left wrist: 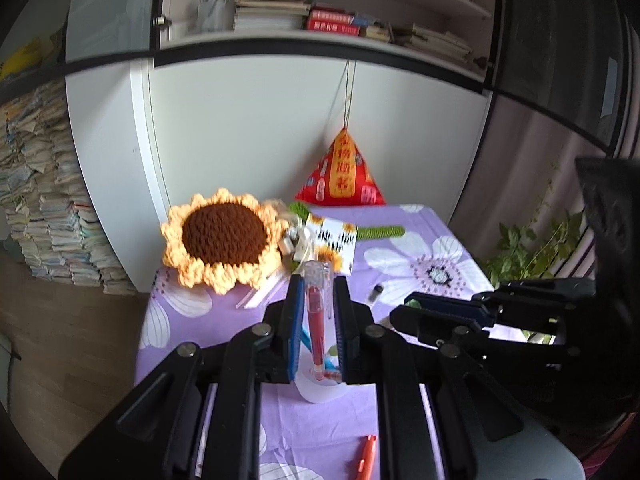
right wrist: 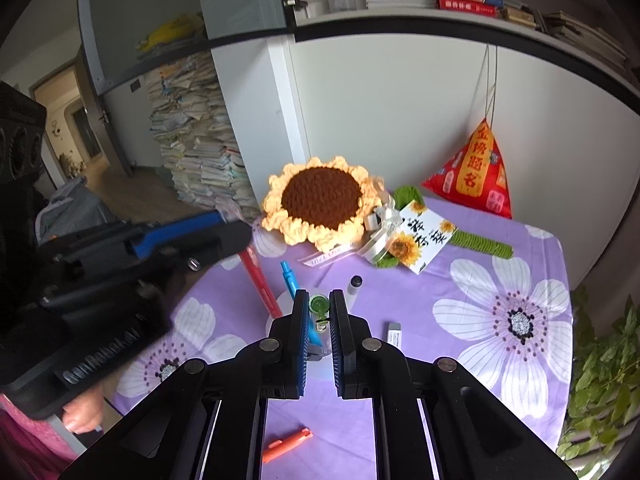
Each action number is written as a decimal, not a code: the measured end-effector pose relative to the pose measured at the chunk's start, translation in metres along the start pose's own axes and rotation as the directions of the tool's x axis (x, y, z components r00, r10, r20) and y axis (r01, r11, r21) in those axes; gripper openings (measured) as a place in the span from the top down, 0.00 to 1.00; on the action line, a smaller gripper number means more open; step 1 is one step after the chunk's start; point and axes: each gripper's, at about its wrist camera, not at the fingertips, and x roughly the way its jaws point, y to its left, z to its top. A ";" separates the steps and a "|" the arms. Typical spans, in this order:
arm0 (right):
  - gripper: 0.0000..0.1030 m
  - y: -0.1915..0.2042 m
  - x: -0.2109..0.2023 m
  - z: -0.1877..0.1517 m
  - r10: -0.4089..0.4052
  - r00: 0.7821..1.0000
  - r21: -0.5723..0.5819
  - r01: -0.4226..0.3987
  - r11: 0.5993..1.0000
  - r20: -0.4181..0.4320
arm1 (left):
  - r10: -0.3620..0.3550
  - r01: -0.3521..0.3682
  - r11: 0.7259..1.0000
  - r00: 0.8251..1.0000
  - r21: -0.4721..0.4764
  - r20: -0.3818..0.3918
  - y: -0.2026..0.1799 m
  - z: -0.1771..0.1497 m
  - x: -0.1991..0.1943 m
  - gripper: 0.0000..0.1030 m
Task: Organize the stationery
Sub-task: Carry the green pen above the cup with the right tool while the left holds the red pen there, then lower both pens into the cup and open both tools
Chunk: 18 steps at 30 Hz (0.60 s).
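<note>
My left gripper (left wrist: 318, 284) is shut on a red pen (left wrist: 316, 320) with a clear cap, held upright over a translucent cup (left wrist: 320, 394) that has a blue pen (left wrist: 307, 340) in it. In the right wrist view the left gripper (right wrist: 236, 232) reaches in from the left, and the red pen (right wrist: 260, 280) slants down to the cup (right wrist: 285, 300) beside the blue pen (right wrist: 288, 276). My right gripper (right wrist: 319, 296) is shut on a green-ended pen (right wrist: 319, 305) close above the cup. It shows as the right gripper (left wrist: 404, 312) in the left wrist view.
On the purple flowered tablecloth (right wrist: 460, 272) lie a black-capped marker (right wrist: 354, 288), a white eraser (right wrist: 394, 334) and an orange pen (right wrist: 288, 444). A crocheted sunflower (right wrist: 322, 198), a card (right wrist: 424, 240) and a red pouch (right wrist: 476, 172) stand at the back. A plant (right wrist: 600, 376) sits right.
</note>
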 end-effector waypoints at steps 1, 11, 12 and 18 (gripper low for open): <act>0.89 0.000 0.004 0.000 -0.001 1.000 0.000 0.001 1.000 -0.008 | -0.002 0.002 1.000 1.000 -0.004 -0.013 0.001 -0.002 0.004 0.88; 0.89 -0.003 0.031 -0.004 -0.006 0.997 0.006 0.007 1.000 -0.072 | -0.024 0.023 1.000 0.996 -0.019 -0.081 0.003 -0.014 0.024 0.88; 0.89 -0.003 0.033 -0.004 -0.005 0.997 0.009 0.006 1.000 -0.078 | -0.026 0.025 1.000 0.996 -0.018 -0.086 0.003 -0.015 0.025 0.88; 0.89 -0.005 0.040 -0.006 -0.001 0.995 0.019 0.003 1.000 -0.102 | -0.031 0.029 0.999 0.994 -0.025 -0.109 0.004 -0.019 0.030 0.88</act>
